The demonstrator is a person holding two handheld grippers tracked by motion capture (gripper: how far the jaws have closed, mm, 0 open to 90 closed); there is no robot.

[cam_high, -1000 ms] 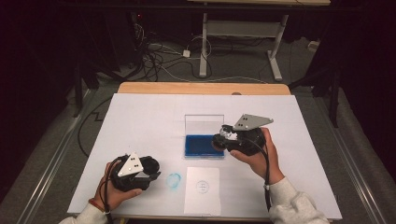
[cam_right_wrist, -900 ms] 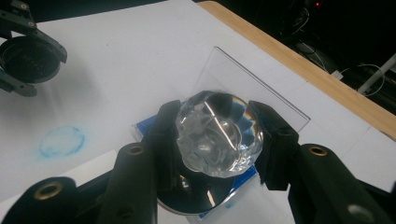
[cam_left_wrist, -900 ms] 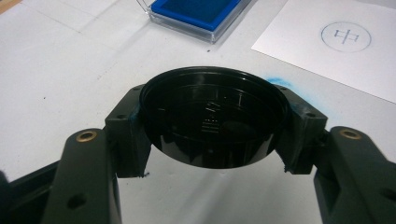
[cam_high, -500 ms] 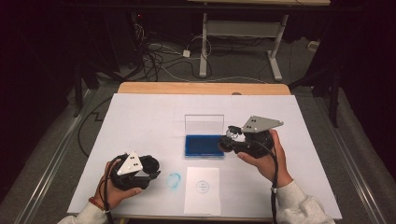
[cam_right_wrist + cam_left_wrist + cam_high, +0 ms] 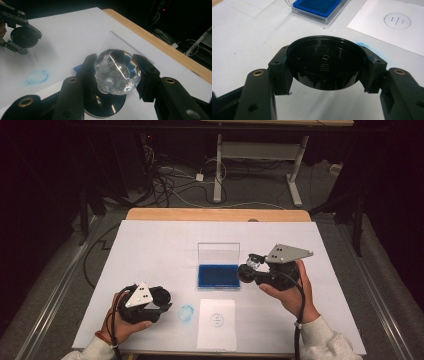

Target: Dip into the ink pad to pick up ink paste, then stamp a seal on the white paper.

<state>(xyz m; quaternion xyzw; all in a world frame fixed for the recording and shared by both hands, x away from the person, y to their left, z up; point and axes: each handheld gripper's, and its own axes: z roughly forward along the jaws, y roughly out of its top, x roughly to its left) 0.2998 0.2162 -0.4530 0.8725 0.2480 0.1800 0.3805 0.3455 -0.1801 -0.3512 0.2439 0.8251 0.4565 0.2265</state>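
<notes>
right tool (image 5: 116, 73) pinching crystal stamp (image 5: 117, 72) just beside ink pad (image 5: 218, 275); left tool (image 5: 325, 66) clamping black lid (image 5: 325, 63)

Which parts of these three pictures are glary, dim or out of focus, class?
High view: the white table is brightly lit and the room behind is nearly black. Left gripper view: the glossy black lid in the left tool mirrors faint highlights; the nearest jaw parts are soft. Right gripper view: the faceted clear knob in the right tool glints and distorts the blue ink pad.
</notes>
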